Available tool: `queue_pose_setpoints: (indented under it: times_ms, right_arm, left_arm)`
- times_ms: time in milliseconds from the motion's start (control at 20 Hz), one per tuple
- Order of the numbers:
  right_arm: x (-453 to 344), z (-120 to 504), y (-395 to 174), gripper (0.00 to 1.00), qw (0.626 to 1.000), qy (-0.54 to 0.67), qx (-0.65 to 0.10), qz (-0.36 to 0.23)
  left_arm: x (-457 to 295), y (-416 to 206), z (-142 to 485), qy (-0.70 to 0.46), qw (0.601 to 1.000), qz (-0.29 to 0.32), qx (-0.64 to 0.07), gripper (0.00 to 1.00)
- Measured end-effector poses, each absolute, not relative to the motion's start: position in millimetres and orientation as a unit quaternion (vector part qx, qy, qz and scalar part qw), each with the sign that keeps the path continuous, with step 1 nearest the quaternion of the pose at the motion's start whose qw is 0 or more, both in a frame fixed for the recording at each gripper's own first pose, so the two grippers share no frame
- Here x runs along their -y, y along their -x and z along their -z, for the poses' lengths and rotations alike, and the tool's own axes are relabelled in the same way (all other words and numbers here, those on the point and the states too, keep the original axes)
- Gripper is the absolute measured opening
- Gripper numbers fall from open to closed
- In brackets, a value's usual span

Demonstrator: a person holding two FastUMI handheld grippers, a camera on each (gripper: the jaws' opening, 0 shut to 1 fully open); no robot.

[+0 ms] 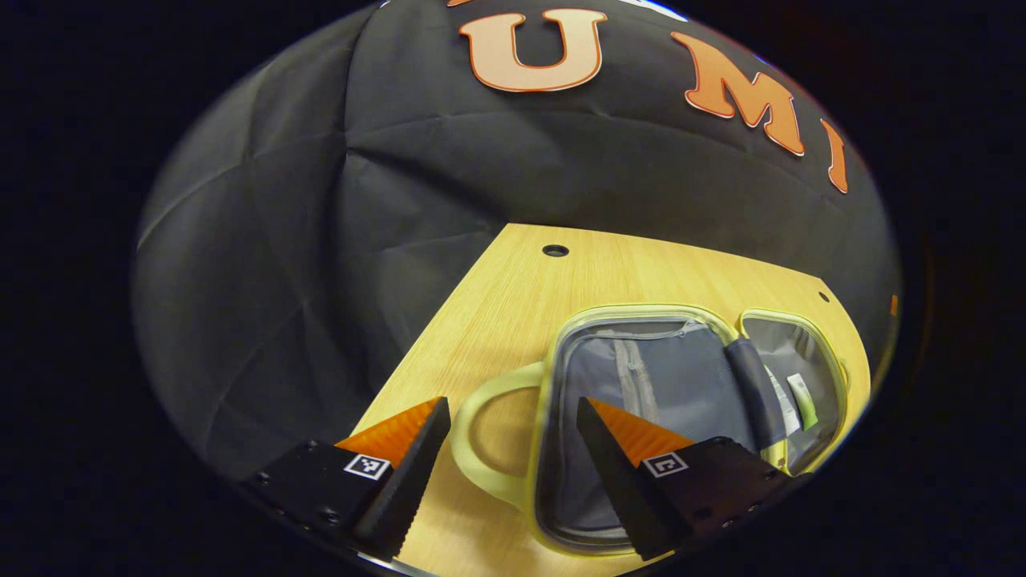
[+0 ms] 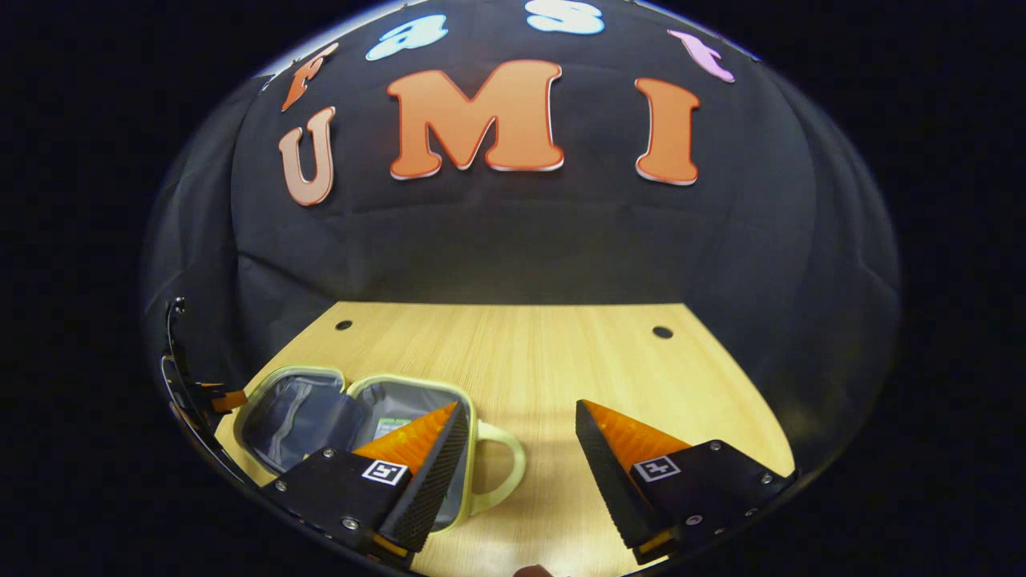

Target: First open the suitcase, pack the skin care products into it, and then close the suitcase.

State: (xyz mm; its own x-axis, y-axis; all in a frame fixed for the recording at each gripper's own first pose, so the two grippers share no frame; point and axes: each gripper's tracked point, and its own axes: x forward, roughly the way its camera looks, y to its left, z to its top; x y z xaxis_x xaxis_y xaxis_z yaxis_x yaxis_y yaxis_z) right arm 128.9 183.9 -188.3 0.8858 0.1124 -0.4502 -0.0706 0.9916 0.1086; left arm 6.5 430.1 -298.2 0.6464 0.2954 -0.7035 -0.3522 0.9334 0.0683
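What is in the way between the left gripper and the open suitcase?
Nothing visible. The left gripper hangs open just above the suitcase, which lies open on the table, with its handle between the fingers in the view.

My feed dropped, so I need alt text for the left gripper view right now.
An open suitcase lies flat on the wooden table, both grey-lined halves facing up, with a small item in the far half. The left gripper hangs open above it, its fingers straddling the handle, gripping nothing. Black cloth wall behind.
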Motion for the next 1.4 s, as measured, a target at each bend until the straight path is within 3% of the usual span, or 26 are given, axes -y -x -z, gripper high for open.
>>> queue_pose_setpoints:
  times_ms: [400,900,1000,1100,1300,1400]
  right_arm:
    - [-95.0,107.9,-133.7,0.89,0.986,0.073,-0.133,0.071]
    - [-45.0,74.4,-133.8,0.9,0.981,0.079,-0.124,0.127]
    - [-39.1,72.4,-131.9,0.91,0.981,0.076,-0.125,0.13]
    - [-32.5,72.8,-127.7,0.91,0.98,0.075,-0.125,0.137]
    - [-21.0,78.9,-113.5,0.9,0.977,0.074,-0.136,0.147]
    - [-15.6,80.3,-109.4,0.91,0.976,0.073,-0.139,0.152]
  left_arm:
    - [-456.7,-13.8,316.8,0.076,0.901,-0.168,-0.394,0.97]
    - [-465.7,-17.6,318.2,0.16,0.895,-0.135,-0.395,0.98]
    - [-471.3,-16.3,318.6,0.206,0.886,-0.138,-0.391,0.91]
    - [-474.8,-11.5,335.0,0.253,0.866,-0.149,-0.405,0.91]
    - [-454.2,-12.4,370.8,0.31,0.833,-0.138,-0.437,0.72]
    - [-466.0,-2.1,376.4,0.294,0.826,-0.153,-0.457,0.35]
